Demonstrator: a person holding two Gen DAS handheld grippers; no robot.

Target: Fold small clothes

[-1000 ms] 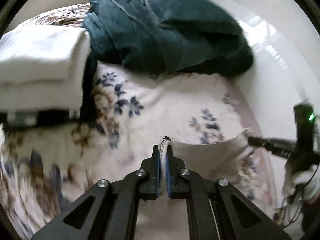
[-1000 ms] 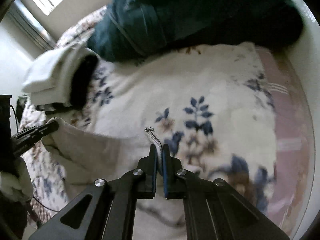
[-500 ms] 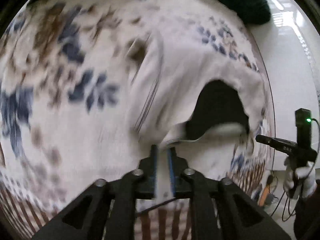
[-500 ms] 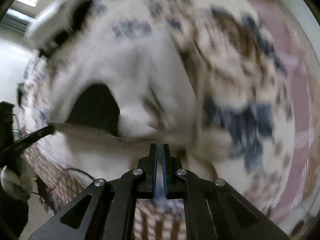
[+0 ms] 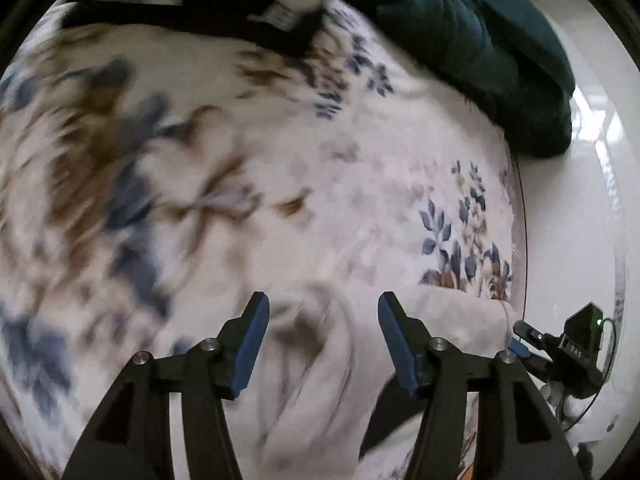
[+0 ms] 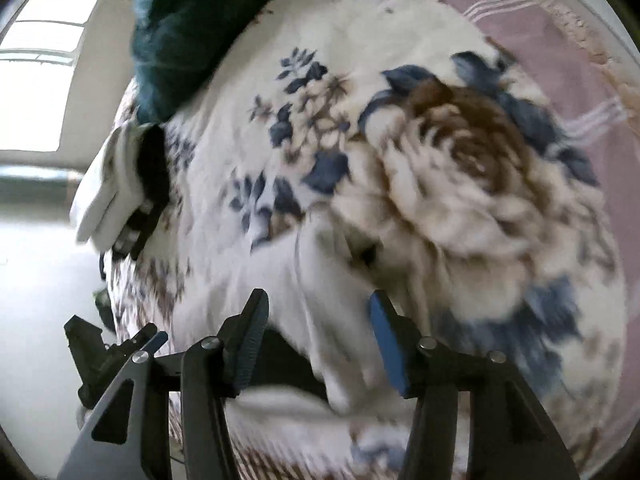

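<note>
A small cream garment (image 5: pixel 320 380) lies loose on the flowered blanket (image 5: pixel 280 184), blurred, just under and between my fingers. My left gripper (image 5: pixel 323 312) is open and holds nothing; the cloth lies below its jaws. In the right wrist view the same cream garment (image 6: pixel 316 312) lies beneath my right gripper (image 6: pixel 318 308), which is also open and empty. Each gripper shows at the edge of the other's view: the right one (image 5: pixel 560 344) and the left one (image 6: pixel 108 352).
A dark teal bundle of cloth (image 5: pixel 480 40) lies at the far end of the blanket. A folded white stack with a black item under it (image 6: pixel 116 196) sits beside it. The bed's edge and white floor (image 5: pixel 580 220) run along the right.
Both grippers have opened and let go of the cream garment, which has dropped onto the blanket. Both cameras have swung quickly, first down, then back up toward the bed.
</note>
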